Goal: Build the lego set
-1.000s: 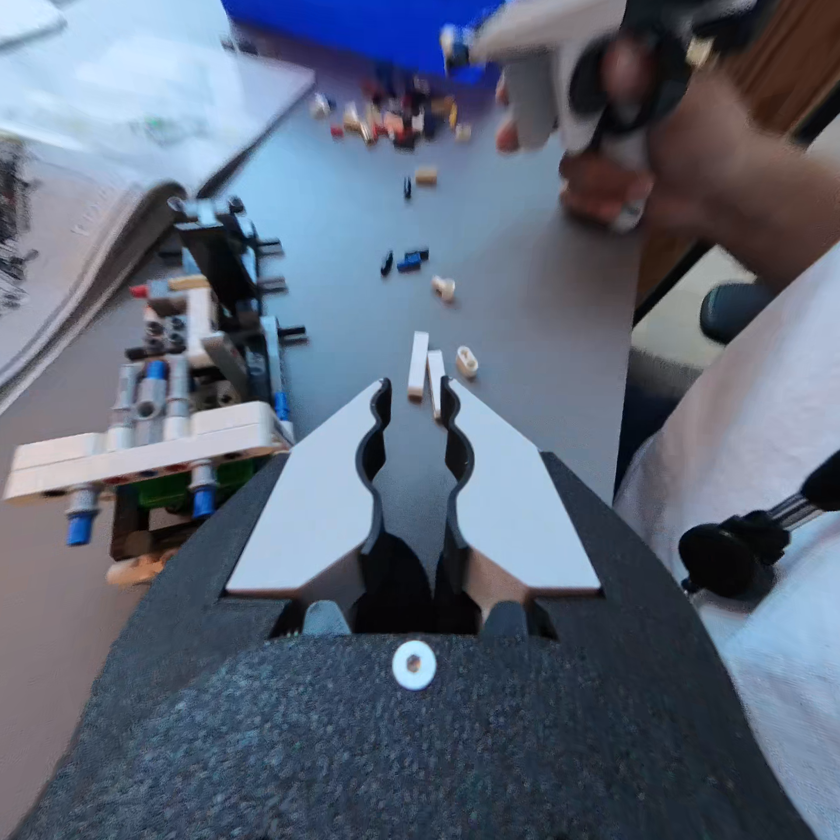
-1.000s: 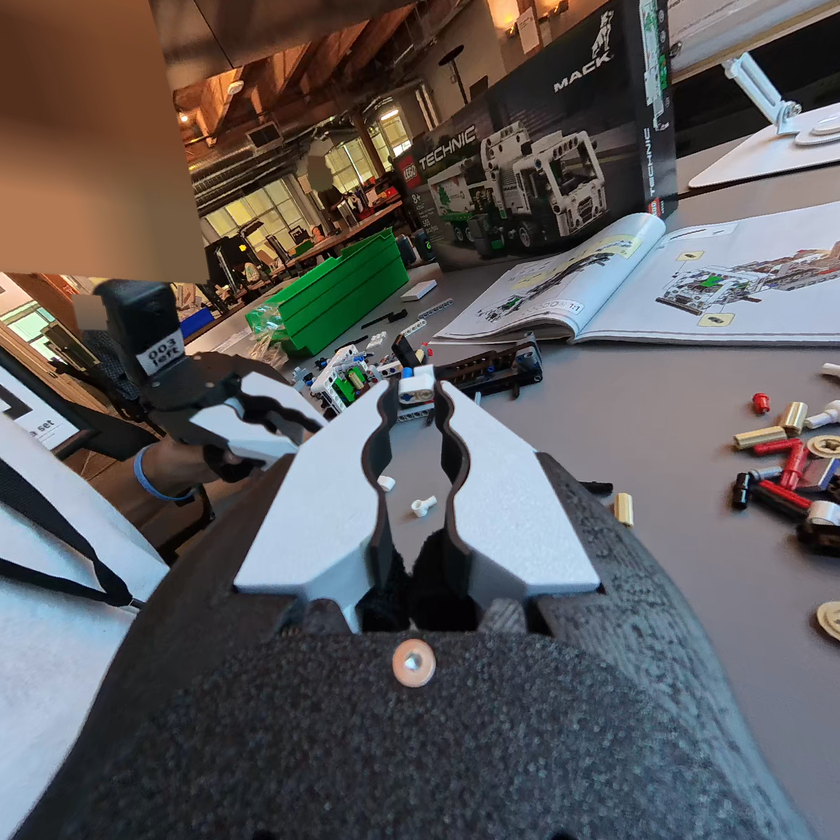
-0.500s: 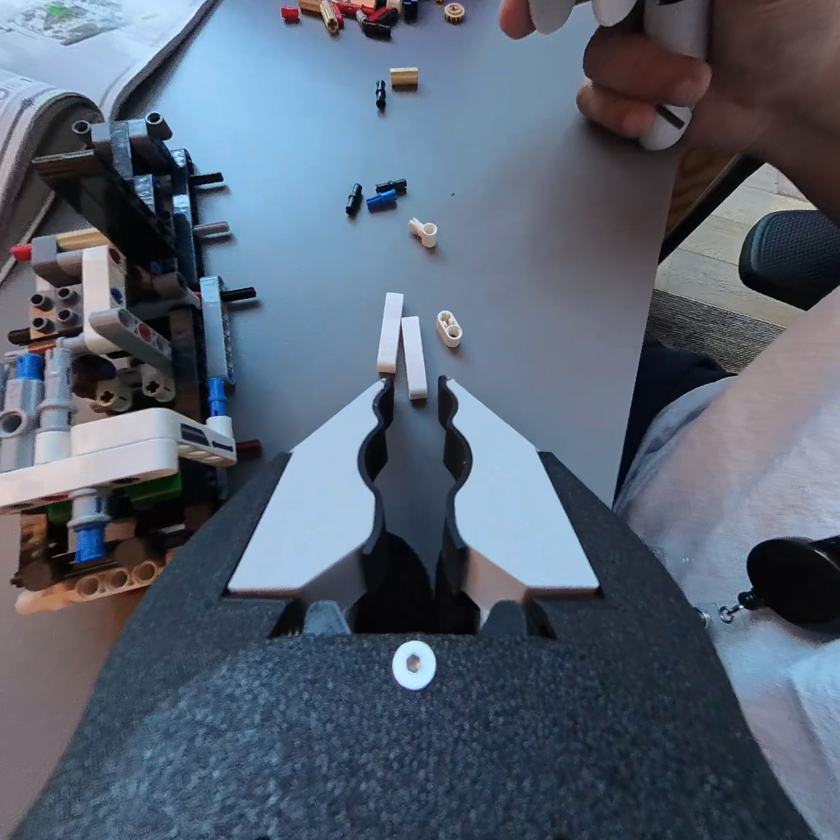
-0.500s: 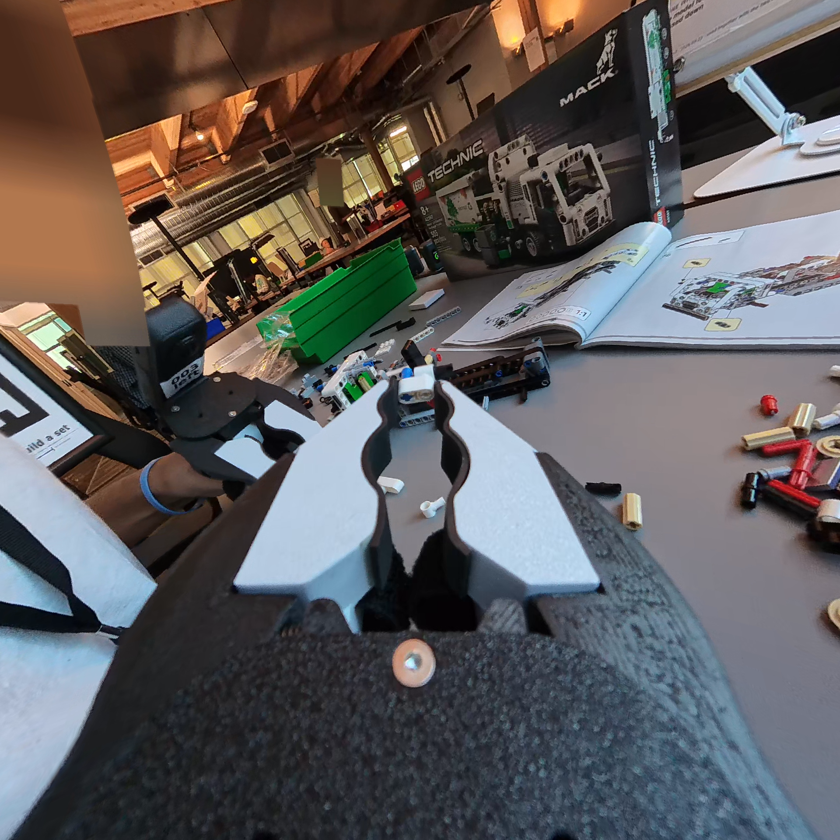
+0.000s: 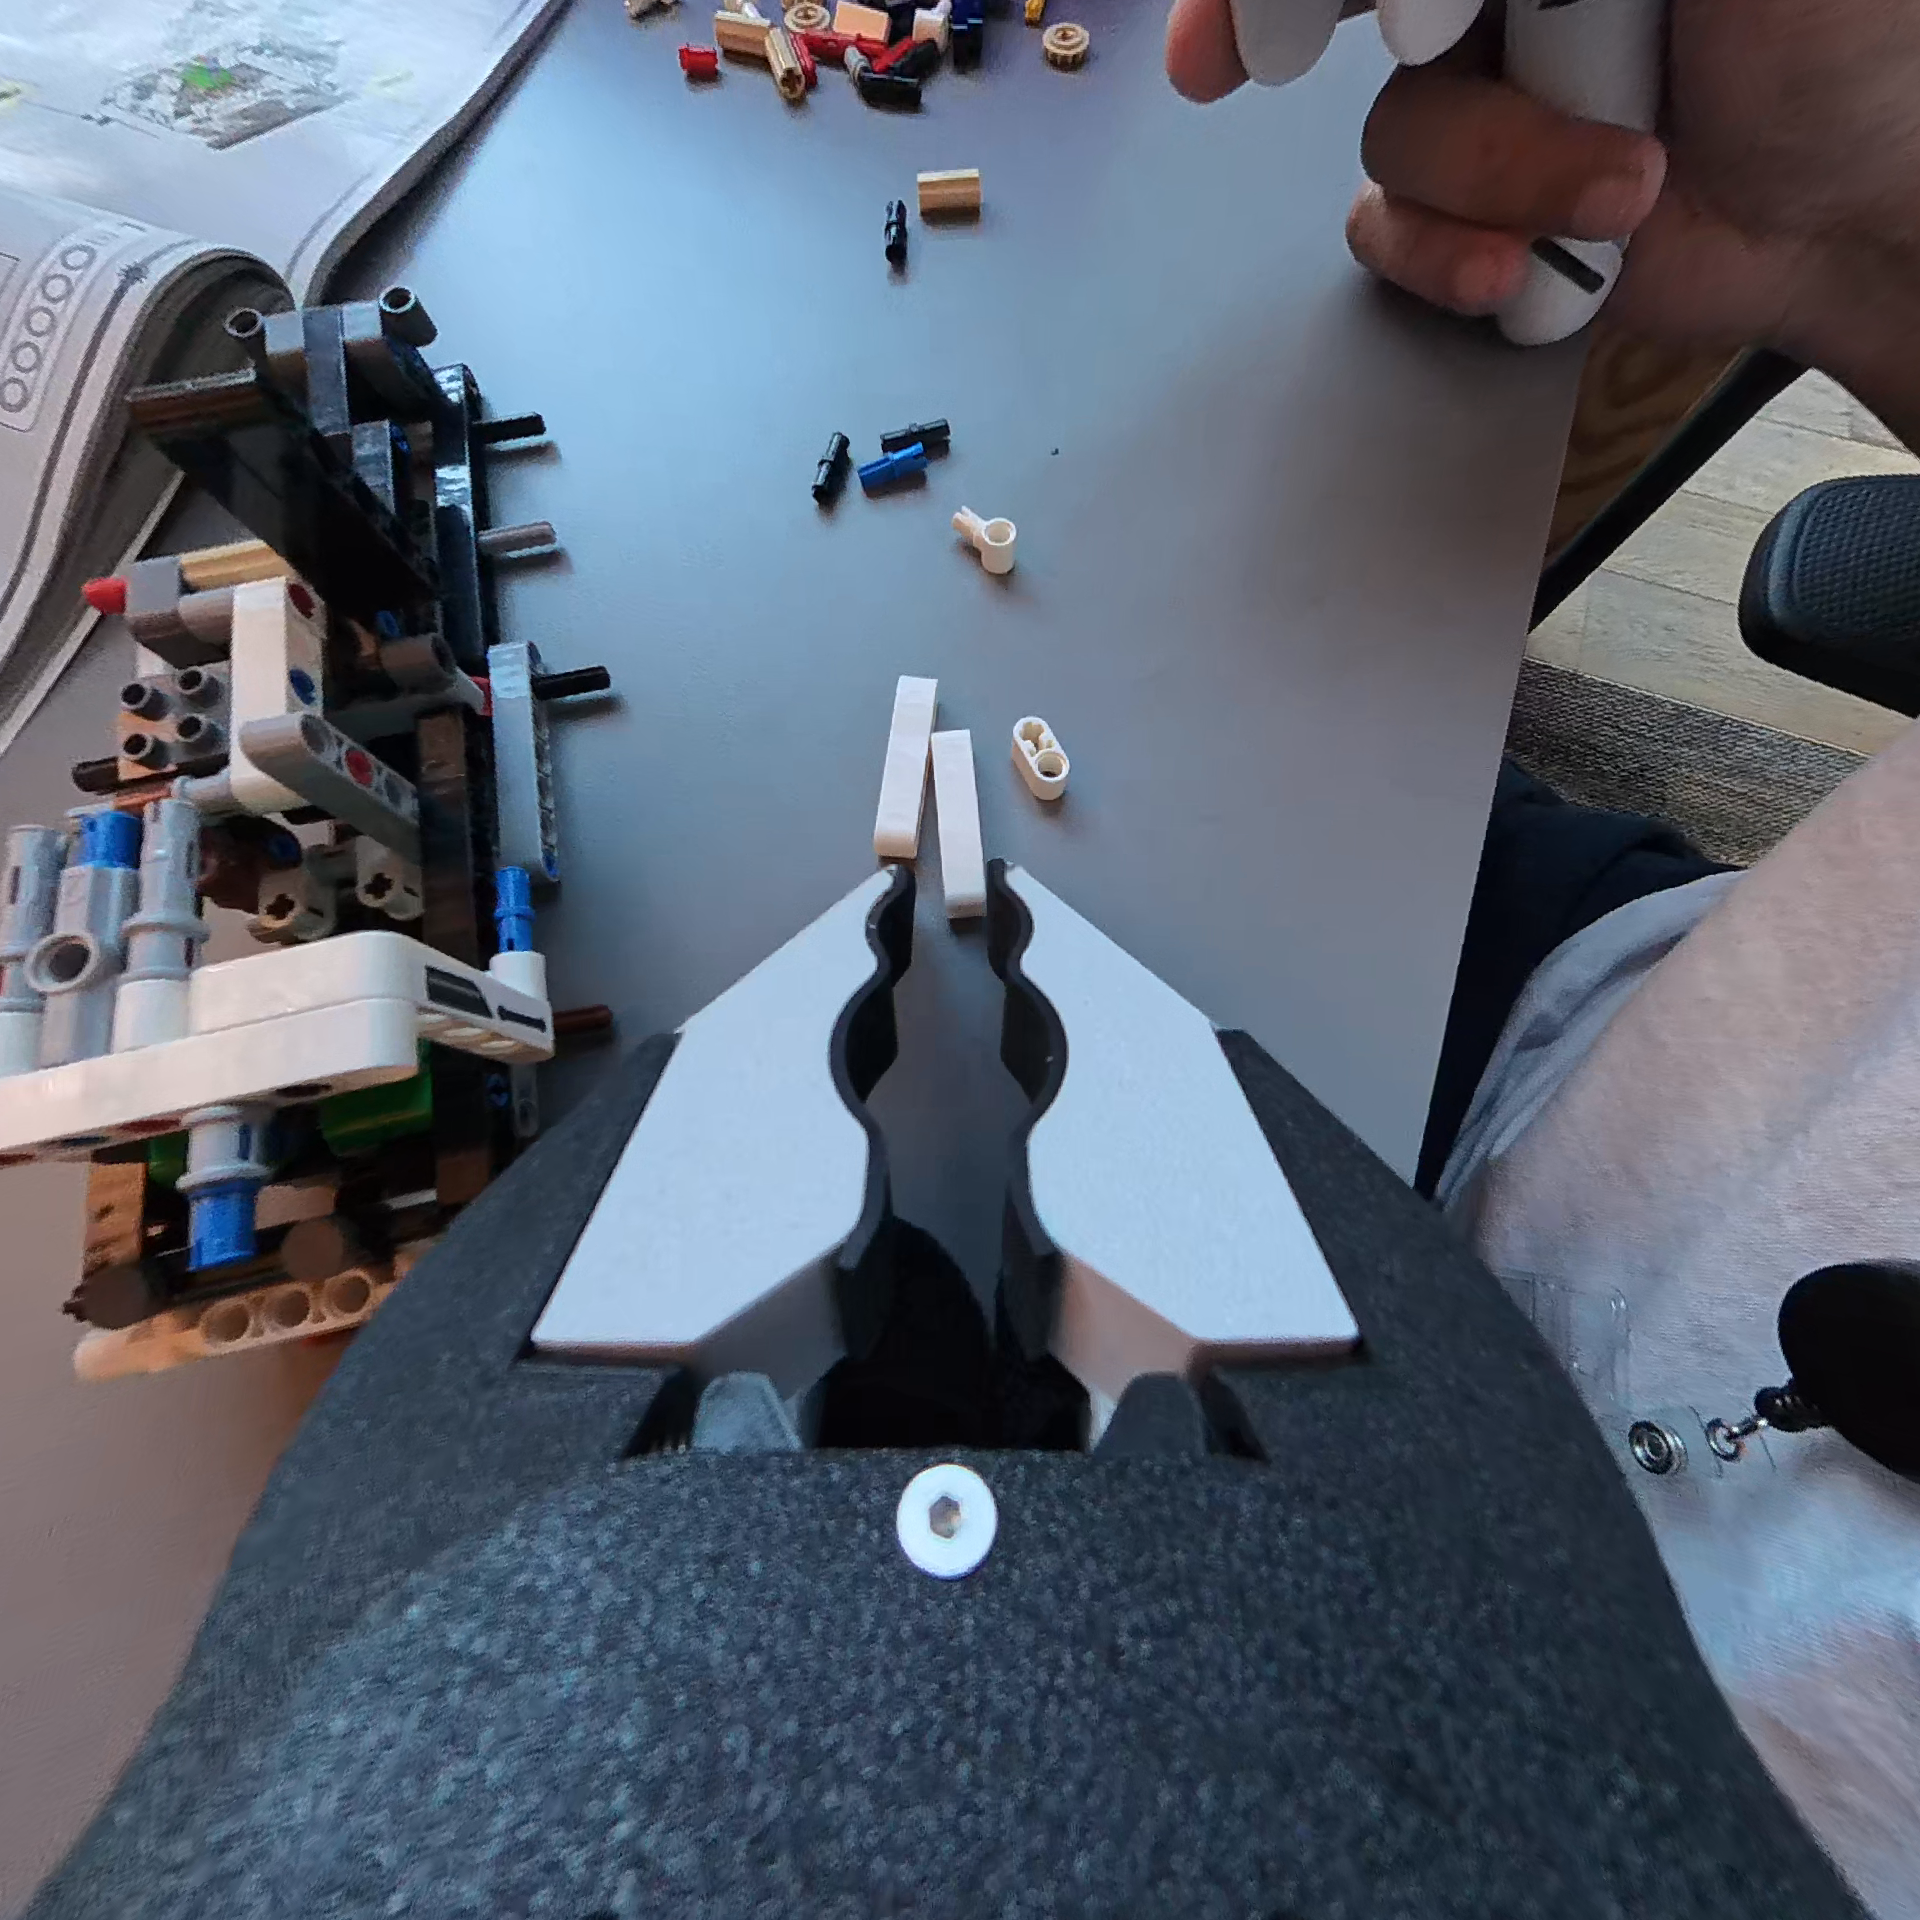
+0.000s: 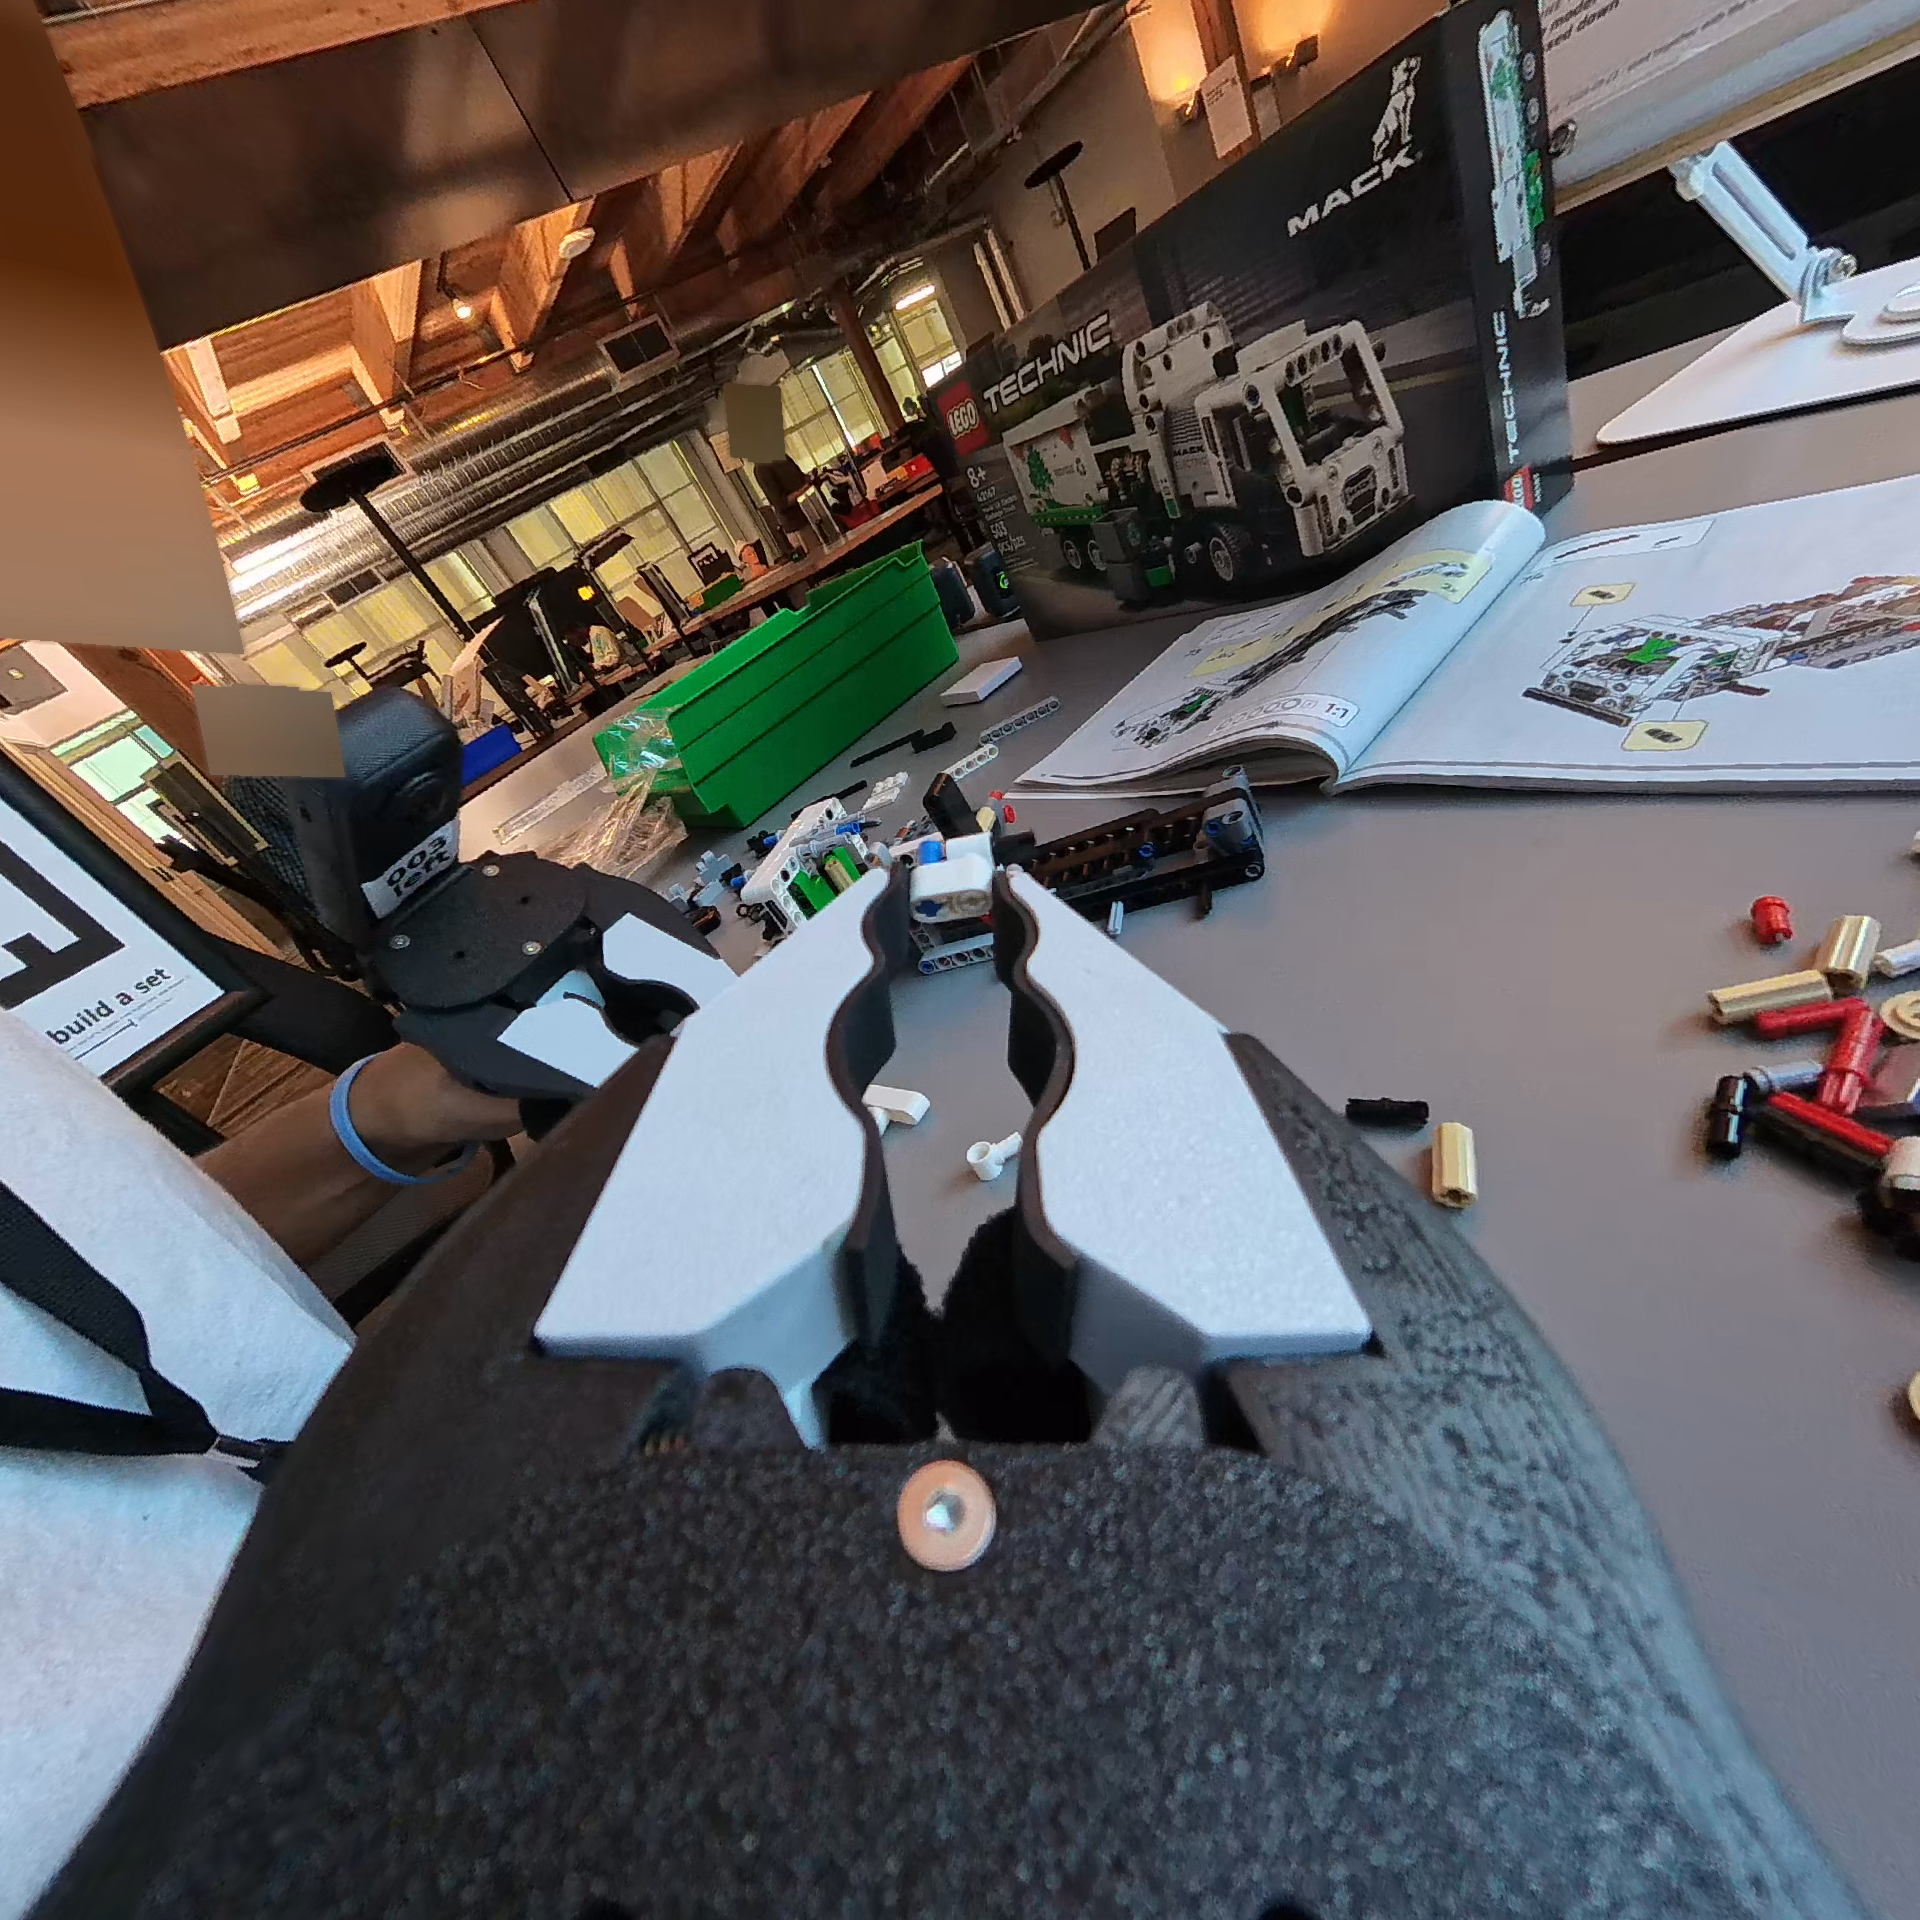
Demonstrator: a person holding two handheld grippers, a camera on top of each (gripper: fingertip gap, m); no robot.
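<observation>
- Pickup of a loose piece looks to me like the step in hand: my left gripper point(image 5: 948, 883) hangs low over the grey table point(image 5: 1195, 644), fingers spread a little with nothing between them, and the near end of a white bar point(image 5: 956, 821) lies just inside the tips
- A second white bar point(image 5: 906, 767) lies touching it on the left, and a small cream link point(image 5: 1041, 758) sits just to the right
- My right gripper point(image 6: 943, 894) is held off the table, fingers likewise parted and empty, pointing toward the half-built truck point(image 6: 935, 883)
- From the left wrist view the half-built truck point(image 5: 281, 831) stands on the table to the left of my left gripper, beside the open instruction booklet point(image 5: 156, 156)
- Next move, as I judge it: ease the left gripper forward so the nearer bar sits fully between the pads, then close; the neighbouring bar is so tight against it that it may get dragged or pinched along
- A pile of small parts point(image 5: 862, 52) lies at the far end, cut off by the frame edge
- Whether the tips touch the table I cannot tell, since the left gripper's body hides the surface below
- The truck's left side runs out of frame, so how far the build stands is hard to judge
- The hand point(image 5: 1621, 156) holding the right gripper is cropped at the top right corner
</observation>
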